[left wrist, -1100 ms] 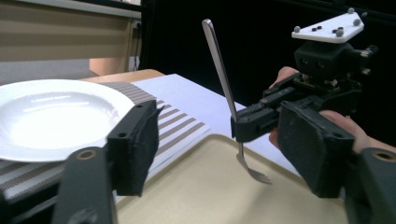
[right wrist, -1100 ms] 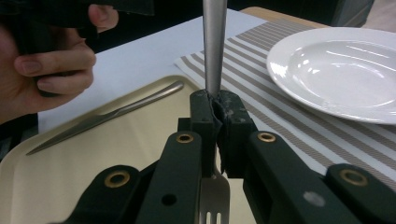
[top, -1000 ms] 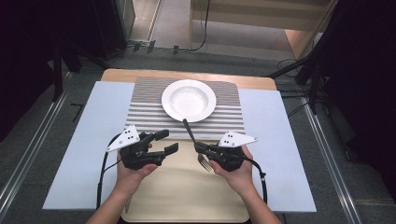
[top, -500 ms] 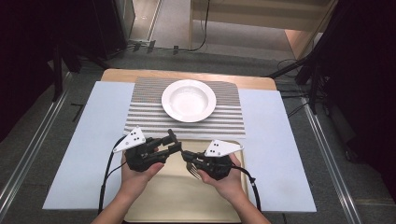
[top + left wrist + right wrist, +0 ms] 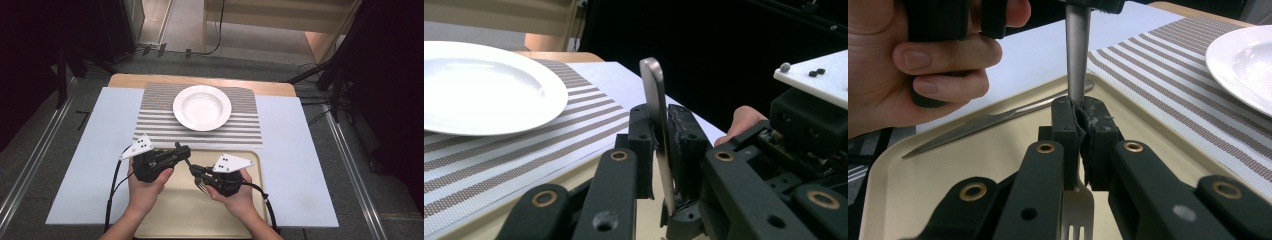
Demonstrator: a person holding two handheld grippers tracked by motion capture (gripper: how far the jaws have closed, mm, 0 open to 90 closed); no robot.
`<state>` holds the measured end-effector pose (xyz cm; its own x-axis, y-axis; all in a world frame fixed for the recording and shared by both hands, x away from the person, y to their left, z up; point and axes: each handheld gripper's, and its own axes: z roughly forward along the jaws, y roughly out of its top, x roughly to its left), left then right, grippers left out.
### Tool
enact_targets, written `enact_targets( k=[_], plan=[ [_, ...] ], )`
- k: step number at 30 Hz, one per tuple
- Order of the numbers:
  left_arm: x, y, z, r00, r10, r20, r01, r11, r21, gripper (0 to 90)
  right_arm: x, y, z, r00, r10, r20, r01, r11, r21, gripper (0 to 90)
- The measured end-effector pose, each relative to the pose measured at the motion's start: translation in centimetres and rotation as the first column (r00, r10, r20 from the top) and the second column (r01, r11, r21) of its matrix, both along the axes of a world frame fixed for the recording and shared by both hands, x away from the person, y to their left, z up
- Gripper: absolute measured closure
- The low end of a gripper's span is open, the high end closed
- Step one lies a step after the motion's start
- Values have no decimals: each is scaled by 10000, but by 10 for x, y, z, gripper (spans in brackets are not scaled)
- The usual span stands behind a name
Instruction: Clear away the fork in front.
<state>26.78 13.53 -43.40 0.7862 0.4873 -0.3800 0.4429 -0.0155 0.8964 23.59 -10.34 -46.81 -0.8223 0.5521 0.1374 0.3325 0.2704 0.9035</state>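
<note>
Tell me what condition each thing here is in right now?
Silver metal fork: clamped by both grippers, over the tray.
Left gripper: just closed on the fork's handle.
Right gripper: shut on the fork's neck.
White round plate: empty, on the striped placemat.
Silver table knife: lying flat in the beige tray.

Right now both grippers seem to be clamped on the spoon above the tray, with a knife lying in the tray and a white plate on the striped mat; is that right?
Not quite: it is a fork, not a spoon; the right gripper view shows its tines below the jaws. The rest holds: the left gripper and right gripper both clamp it above the tray, the knife lies in the tray, and the white plate sits on the striped mat.
</note>
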Motion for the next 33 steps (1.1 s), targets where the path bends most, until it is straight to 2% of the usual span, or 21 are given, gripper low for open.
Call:
enact_targets(
  k=[1,3,5,7,8,9,11,12,13,14,15,18,19,20,23,27,28,29,33],
  plan=[
    [0,0,1,9999,-142,-63,141,9999,-78,858,0,1,0,10000,9,58,-9,10000,-27,844],
    [-2,-2,3,10000,-93,32,93,9999,86,863,0,2,-1,10000,3,79,-3,10000,-19,841],
    [-4,-2,7,9999,-85,82,83,9997,210,866,0,3,-2,10000,94,3,-94,9997,236,825],
    [-4,0,9,9999,15,120,-20,9994,348,866,1,1,-2,9997,260,28,-261,9988,420,668],
    [-3,2,10,9999,-4,135,-1,9992,391,866,1,0,-2,9997,217,131,-222,9991,373,618],
    [-3,4,11,9999,35,162,-41,9991,420,867,0,-5,-2,9994,224,283,-236,9987,455,521],
    [-2,9,13,9997,45,244,-61,9978,653,867,1,-14,-3,9972,51,747,-90,9986,524,444],
    [-2,9,13,9997,45,244,-61,9978,653,867,1,-14,-3,9972,51,747,-90,9986,524,444],
    [-2,11,13,9997,57,230,-72,9976,690,867,1,-25,-3,9940,-284,1058,229,9983,528,402],
    [-1,12,14,9996,65,289,-90,9963,853,867,1,-25,-3,9940,-284,1058,229,9983,528,402],
    [-1,13,15,9994,71,343,-106,9947,1026,867,1,-38,-4,9902,-761,1174,712,9964,456,380],
    [-1,16,16,9995,-19,328,-24,9913,1313,868,-1,-62,-4,9840,-1529,909,1522,9882,152,364],
    [-1,17,16,9995,-58,306,13,9897,1434,868,-1,-62,-4,9840,-1529,909,1522,9882,152,364],
    [0,18,16,9997,-95,235,60,9892,1465,868,-2,-71,-4,9817,-1734,793,1726,9849,166,357],
    [2,20,14,9999,-159,-9,158,9889,1479,868,-2,-98,-6,9710,-2346,452,2327,9716,439,273],
    [5,23,9,9981,-418,-450,470,9914,1220,868,-4,-130,-10,9525,-2997,549,2973,9536,465,197],
    [6,23,8,9977,-429,-516,490,9912,1226,868,-5,-146,-13,9408,-3355,489,3332,9415,498,191],
    [7,23,7,9969,-492,-608,562,9911,1206,868,-5,-146,-13,9408,-3355,489,3332,9415,498,191],
    [10,24,3,9940,-631,-891,727,9913,1099,868,-4,-172,-19,9151,-4004,486,3984,9161,450,190]
  ],
)
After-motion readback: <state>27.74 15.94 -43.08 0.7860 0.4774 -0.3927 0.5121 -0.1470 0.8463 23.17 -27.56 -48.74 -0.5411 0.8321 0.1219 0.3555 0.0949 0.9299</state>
